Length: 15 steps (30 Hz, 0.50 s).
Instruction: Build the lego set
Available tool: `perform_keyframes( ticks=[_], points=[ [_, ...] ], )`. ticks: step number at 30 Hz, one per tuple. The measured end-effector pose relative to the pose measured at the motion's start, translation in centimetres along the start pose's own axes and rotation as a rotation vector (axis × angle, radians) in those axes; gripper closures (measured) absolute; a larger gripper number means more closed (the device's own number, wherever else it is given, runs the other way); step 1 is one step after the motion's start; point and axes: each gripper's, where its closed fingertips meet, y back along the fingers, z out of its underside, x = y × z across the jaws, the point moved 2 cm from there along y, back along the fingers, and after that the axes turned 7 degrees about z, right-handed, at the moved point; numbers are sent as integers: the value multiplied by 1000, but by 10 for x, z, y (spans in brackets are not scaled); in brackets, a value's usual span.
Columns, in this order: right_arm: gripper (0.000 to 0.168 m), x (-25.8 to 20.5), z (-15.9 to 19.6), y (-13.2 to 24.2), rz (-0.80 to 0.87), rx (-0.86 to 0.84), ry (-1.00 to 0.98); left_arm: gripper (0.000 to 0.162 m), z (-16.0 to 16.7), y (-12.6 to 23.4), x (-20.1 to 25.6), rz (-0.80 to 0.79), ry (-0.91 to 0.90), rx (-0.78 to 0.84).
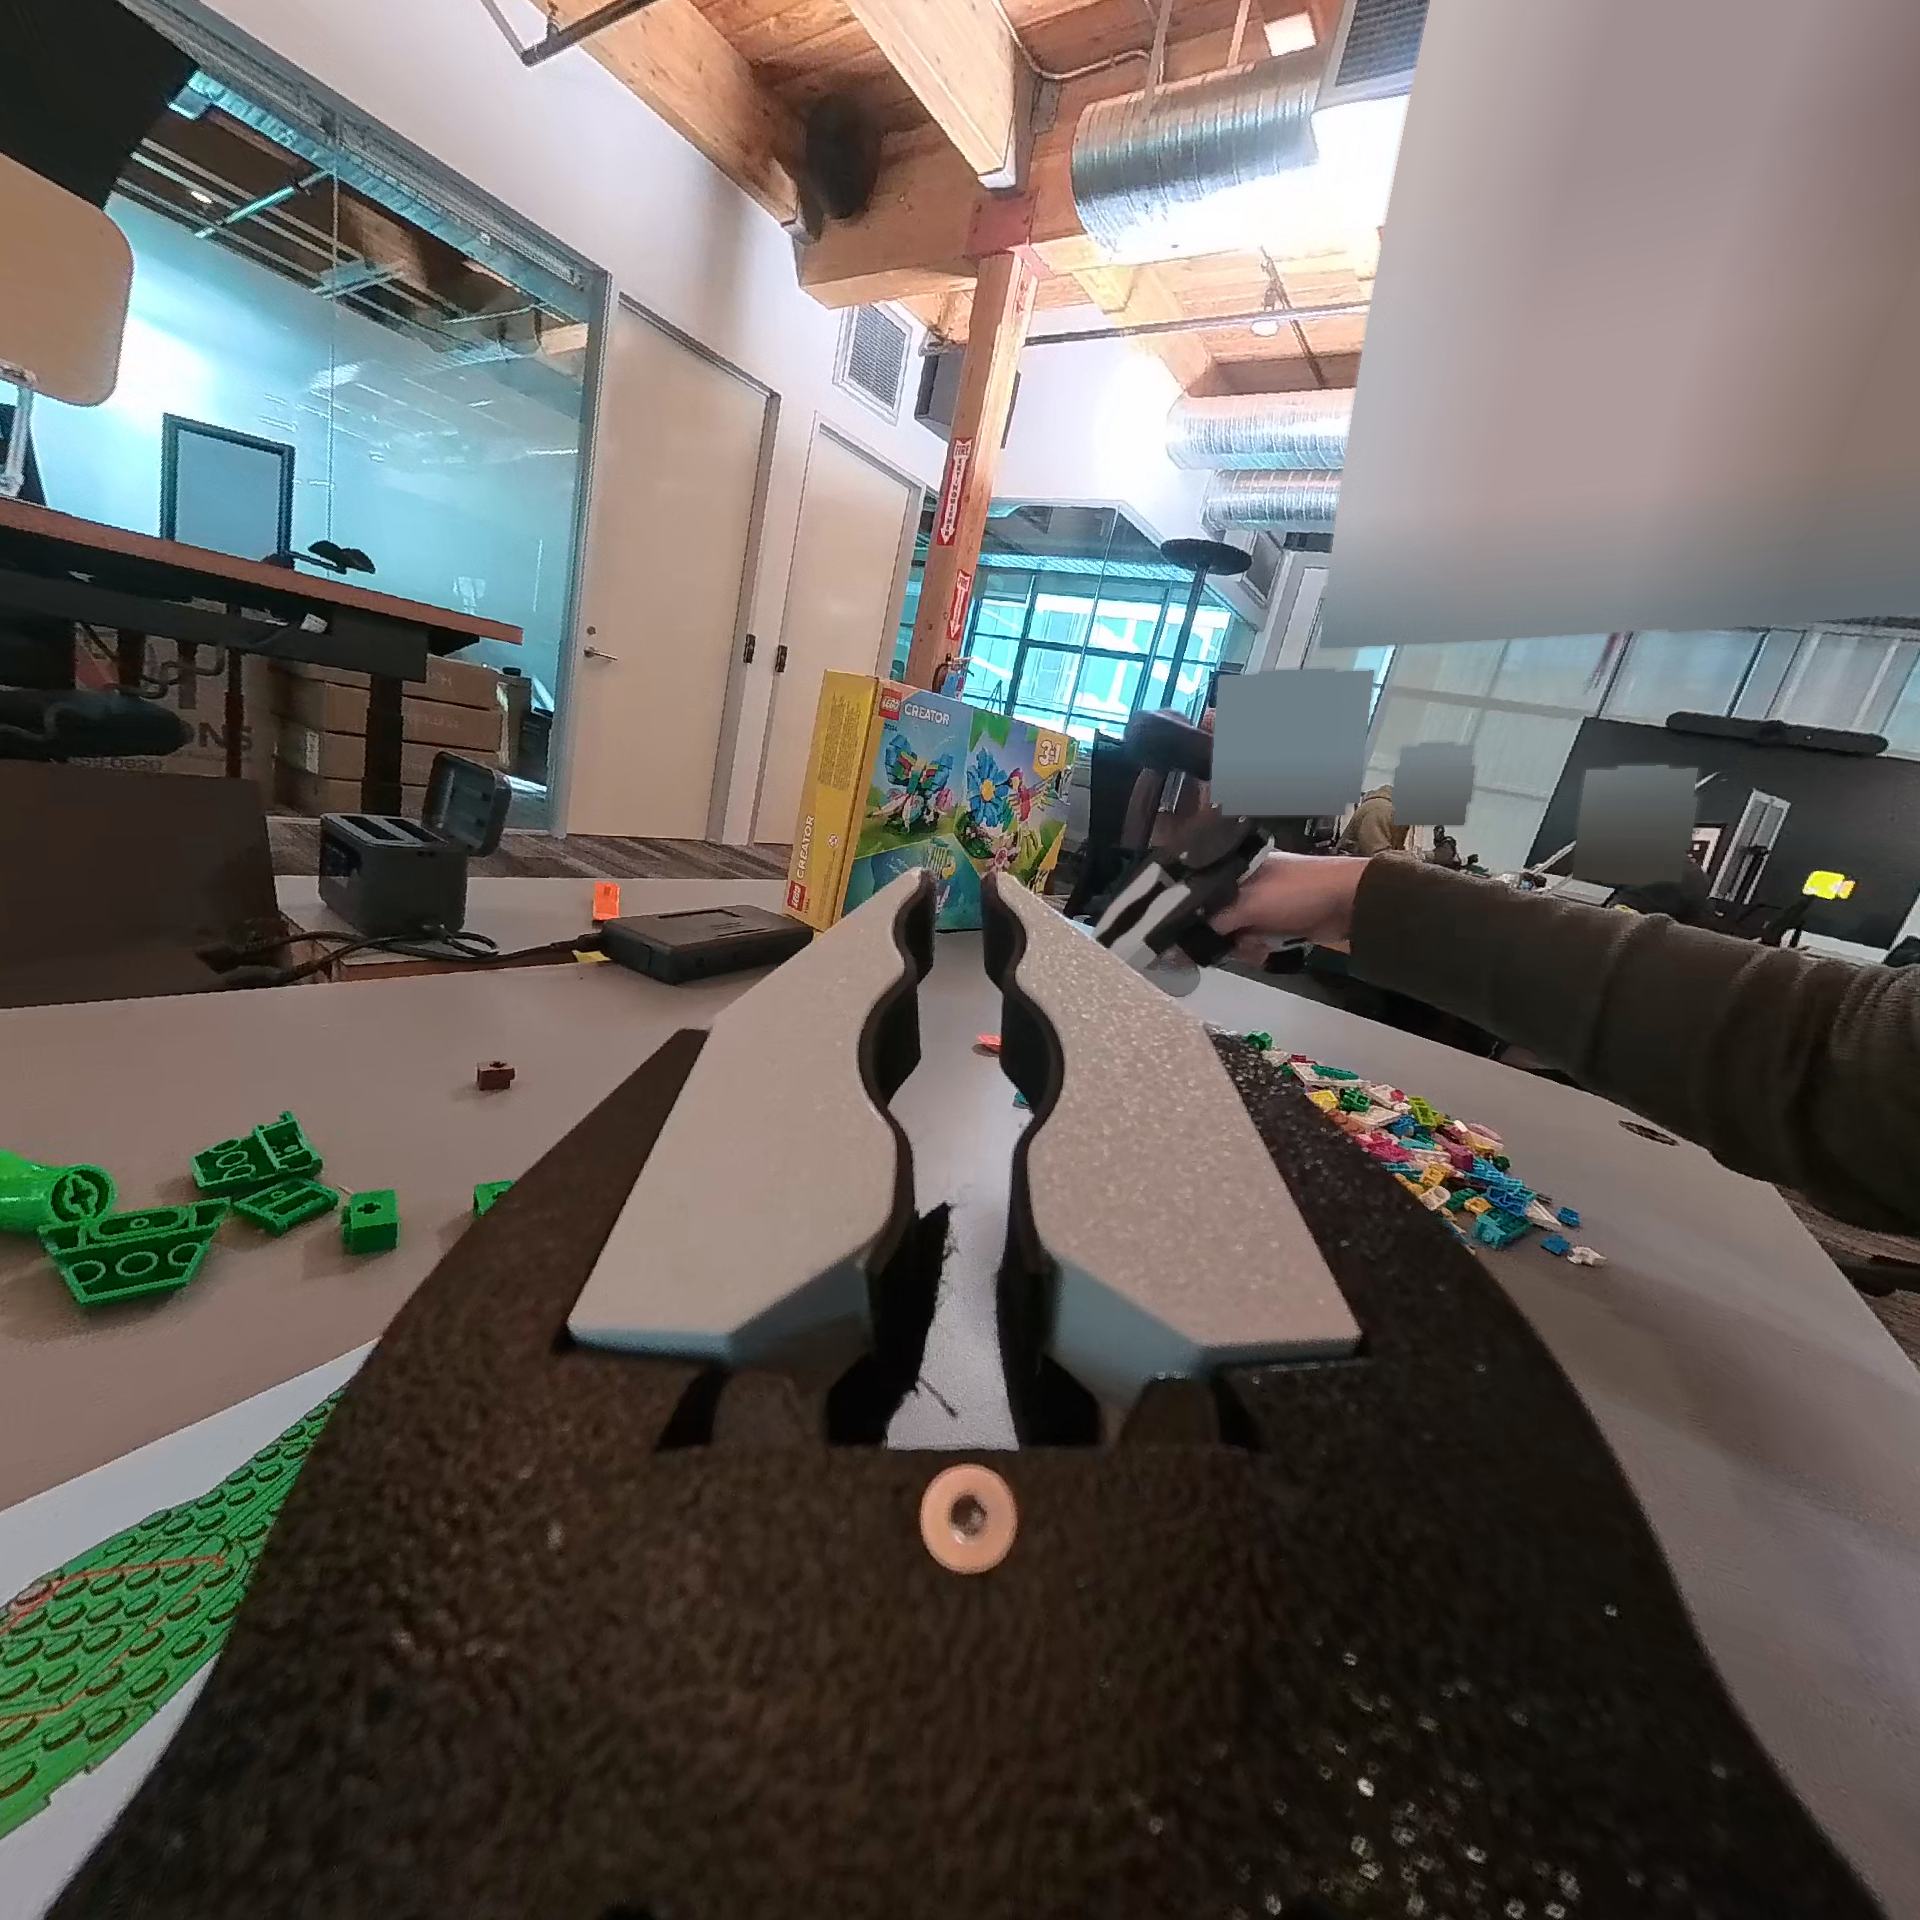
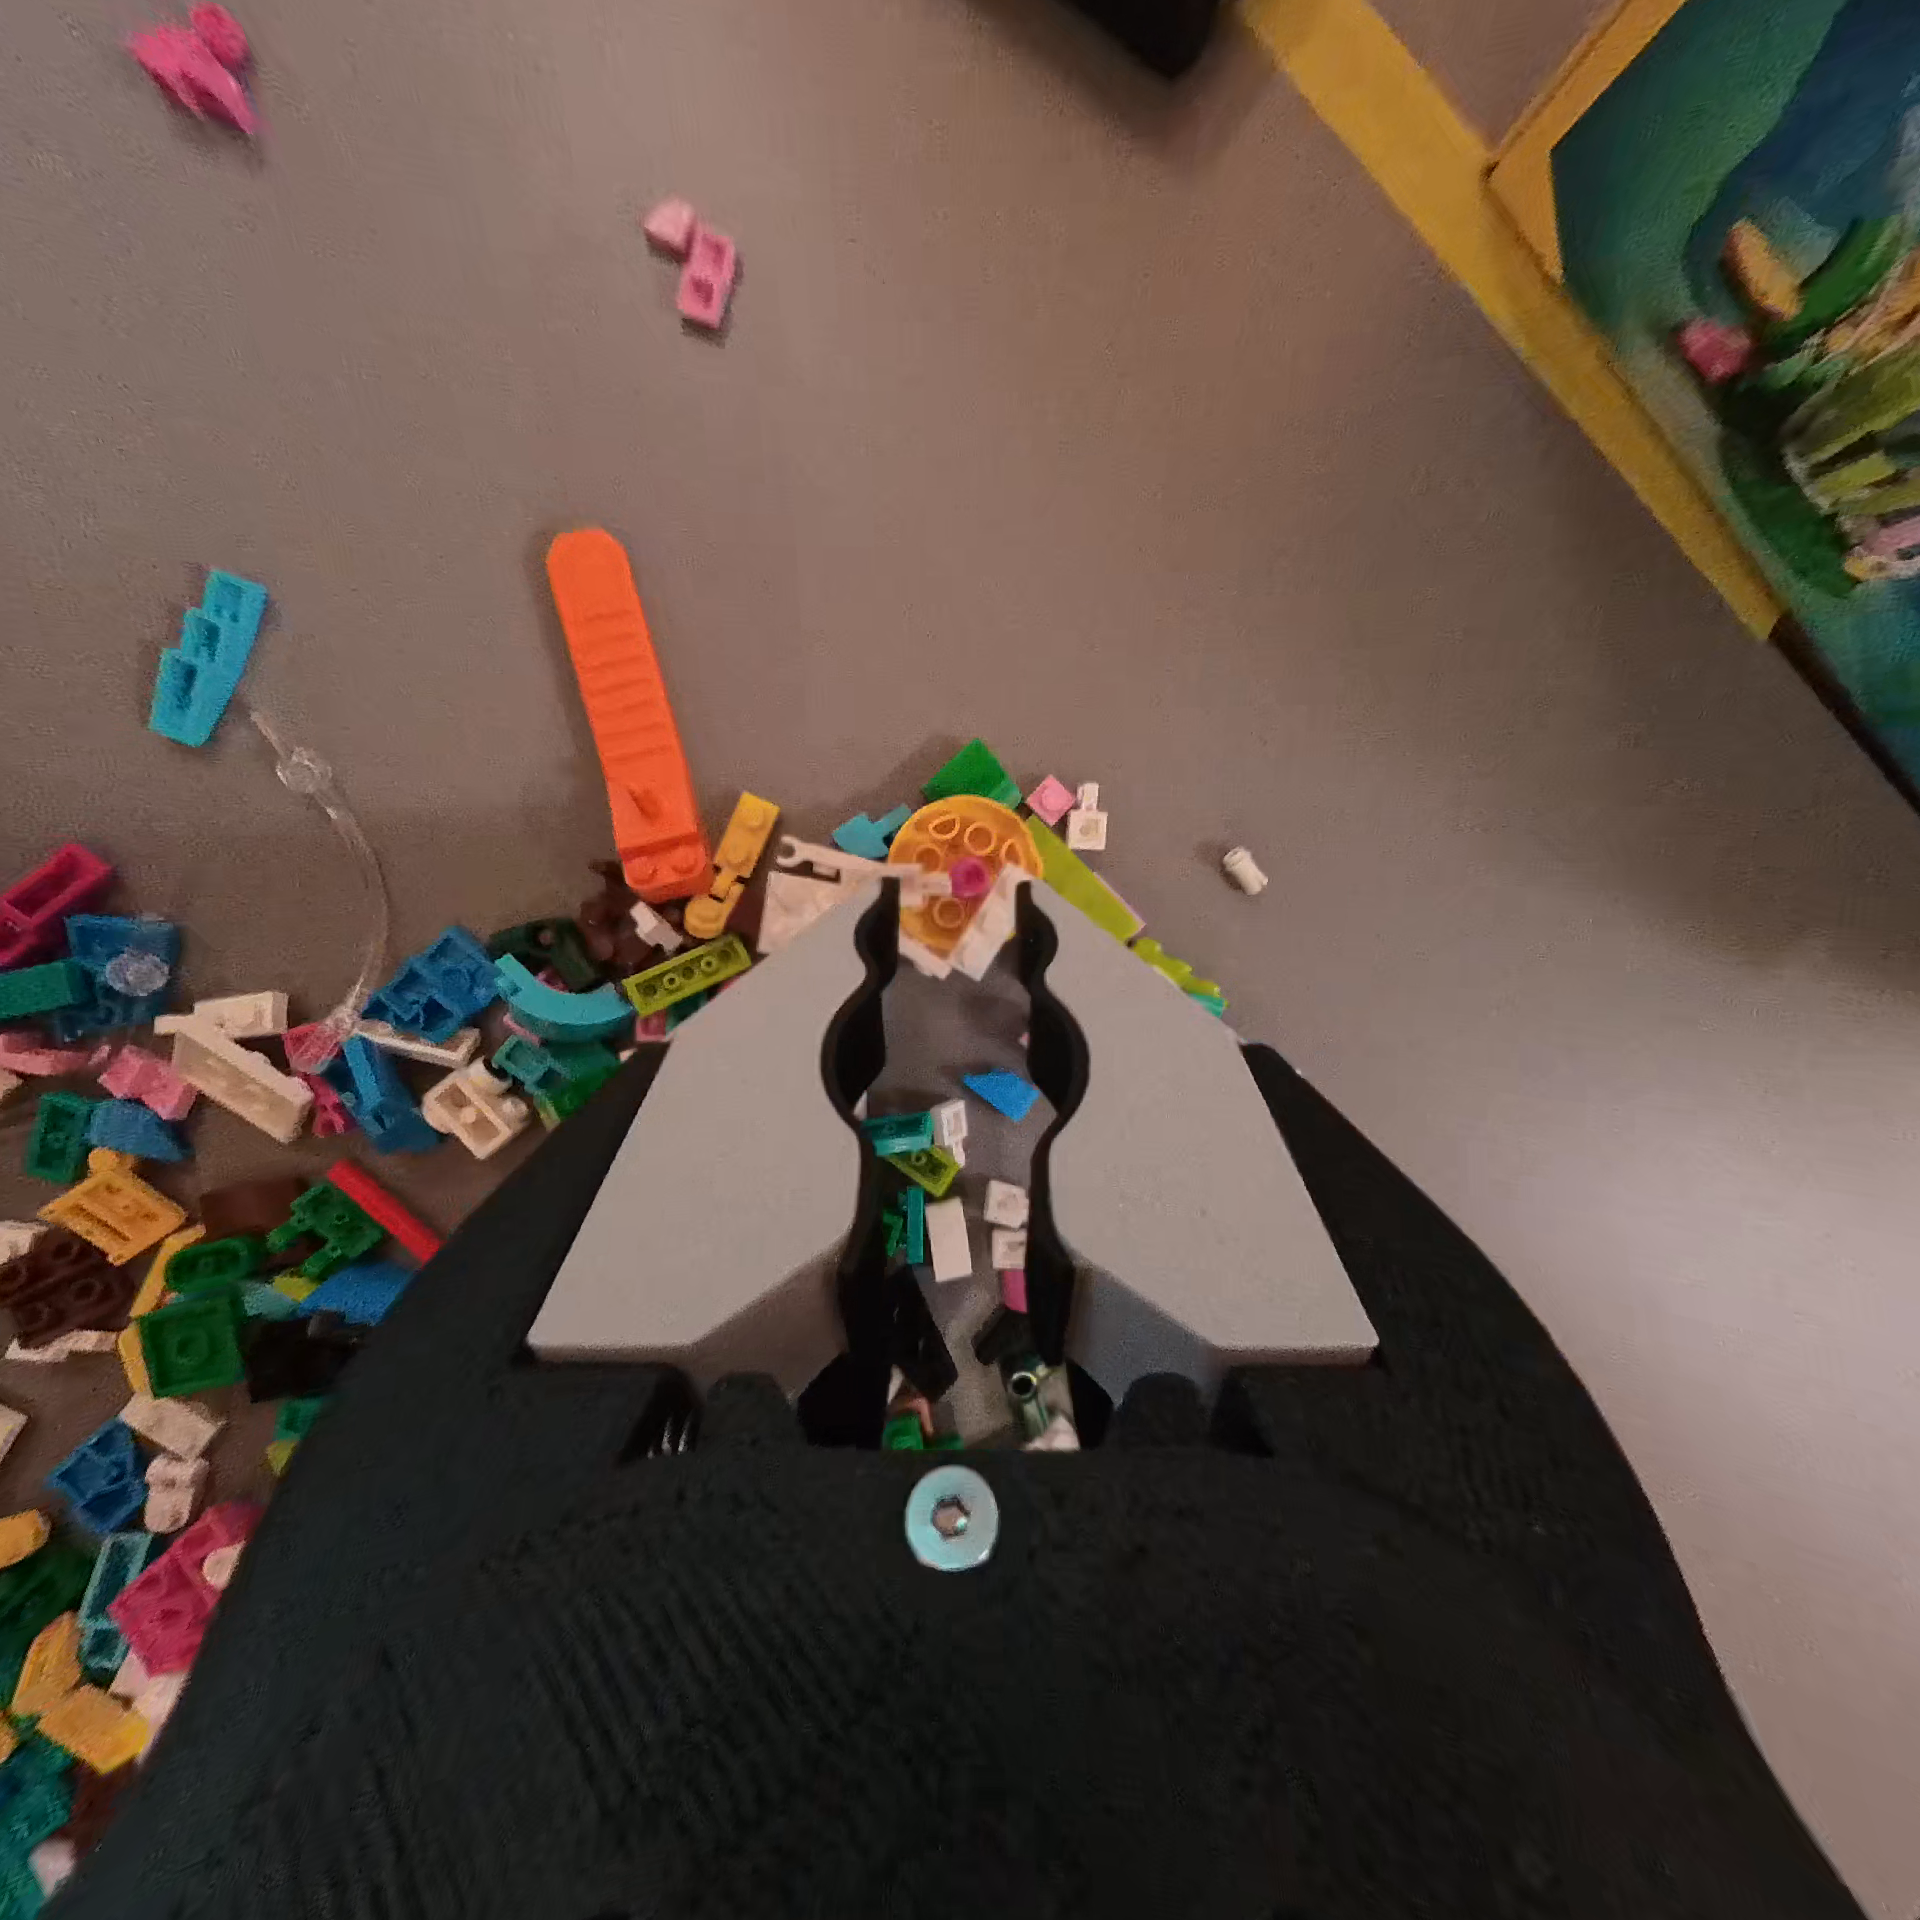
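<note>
In the right wrist view my right gripper [image 2: 954, 896] points down at a pile of mixed loose bricks [image 2: 249, 1101]. Its jaws are open, with the tips on either side of an orange round plate [image 2: 951, 831] that carries a small pink stud [image 2: 968, 876]. I cannot tell whether the tips touch it. My left gripper [image 1: 956, 896] hovers low over the grey table [image 1: 312, 1049], its jaws a narrow gap apart and empty. Green bricks [image 1: 135, 1216] lie to its left. The right gripper [image 1: 1164, 920], held by a hand, also shows in the left wrist view, beyond the pile [image 1: 1423, 1153].
An orange brick separator [image 2: 623, 717] lies beside the pile. The set's yellow-edged box [image 1: 925, 800] stands at the back, also in the right wrist view [image 2: 1714, 364]. A printed sheet with a green picture [image 1: 104, 1621] lies front left. Black devices with cables [image 1: 707, 940] sit behind. My left tips are about 30 centimetres from the orange brick separator [image 2: 623, 717], my right tips only 6 centimetres.
</note>
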Motion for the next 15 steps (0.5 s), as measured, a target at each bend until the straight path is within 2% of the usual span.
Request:
perform_keyframes(
  ticks=[3, 6, 11, 15],
  points=[
    [147, 3, -12, 15, 8, 84, -43, 156, 0, 0, 0, 0, 3, 0],
    [148, -10, 2, 23, -61, 15, -15, 156, 0, 0, 0, 0, 5, 1],
    [151, -46, 21, 14, -179, -84, 88, 156, 0, 0, 0, 1, 6, 1],
    [149, -67, 7, 2, -218, -32, 103, 156, 0, 0, 0, 2, 4, 0]
  ],
)
